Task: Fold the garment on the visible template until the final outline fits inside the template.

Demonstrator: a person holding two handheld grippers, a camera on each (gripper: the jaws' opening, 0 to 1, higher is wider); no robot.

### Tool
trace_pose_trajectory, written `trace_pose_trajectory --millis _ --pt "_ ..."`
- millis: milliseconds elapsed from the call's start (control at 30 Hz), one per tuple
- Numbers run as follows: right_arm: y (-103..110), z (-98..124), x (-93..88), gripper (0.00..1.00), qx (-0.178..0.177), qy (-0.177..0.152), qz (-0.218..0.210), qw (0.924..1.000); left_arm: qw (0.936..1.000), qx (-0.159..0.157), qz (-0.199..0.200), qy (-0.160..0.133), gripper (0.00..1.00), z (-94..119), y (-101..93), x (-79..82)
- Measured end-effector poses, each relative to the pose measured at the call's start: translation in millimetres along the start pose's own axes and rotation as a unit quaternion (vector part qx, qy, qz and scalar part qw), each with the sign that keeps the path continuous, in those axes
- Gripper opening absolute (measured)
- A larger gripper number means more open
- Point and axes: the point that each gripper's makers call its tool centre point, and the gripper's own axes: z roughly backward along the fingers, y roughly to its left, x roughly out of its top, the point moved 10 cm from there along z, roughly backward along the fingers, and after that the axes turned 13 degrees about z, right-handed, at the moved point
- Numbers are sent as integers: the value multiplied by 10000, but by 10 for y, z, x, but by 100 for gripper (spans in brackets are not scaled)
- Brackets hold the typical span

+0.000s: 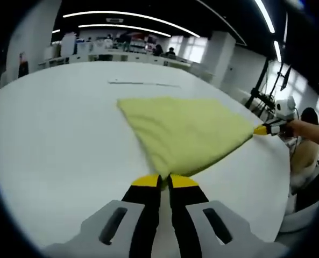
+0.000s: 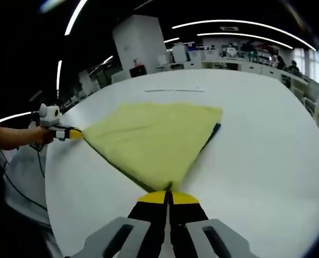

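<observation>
Yellow tips of the left hand-held gripper (image 1: 164, 180) are pressed together on one corner of the yellow garment (image 1: 189, 131), and the right hand-held gripper (image 2: 167, 194) is clenched in the same way on another corner. In the left gripper view, the right hand-held gripper appears at the far corner, held by a person's hand (image 1: 302, 129). The garment lies spread on the white desk (image 1: 57, 140), pulled tight between the two corners; I judge that it is held like this to keep the edge straight, so that the cloth can be lifted and folded over evenly. In the right gripper view a thin dark blue edge (image 2: 213, 134) looks out from under the far side of the garment; it may be the template, but most of it is covered and I cannot be sure. How many layers the garment already has is hard to tell. A faint line (image 1: 143, 83) on the desk behind is too small to identify.
</observation>
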Motion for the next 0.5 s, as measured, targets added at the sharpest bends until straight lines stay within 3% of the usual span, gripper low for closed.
trace_pose_trajectory --millis 500 --pt "-92 138 41 0 -10 -120 43 9999 10000 14 50 -21 1 12 4 33"
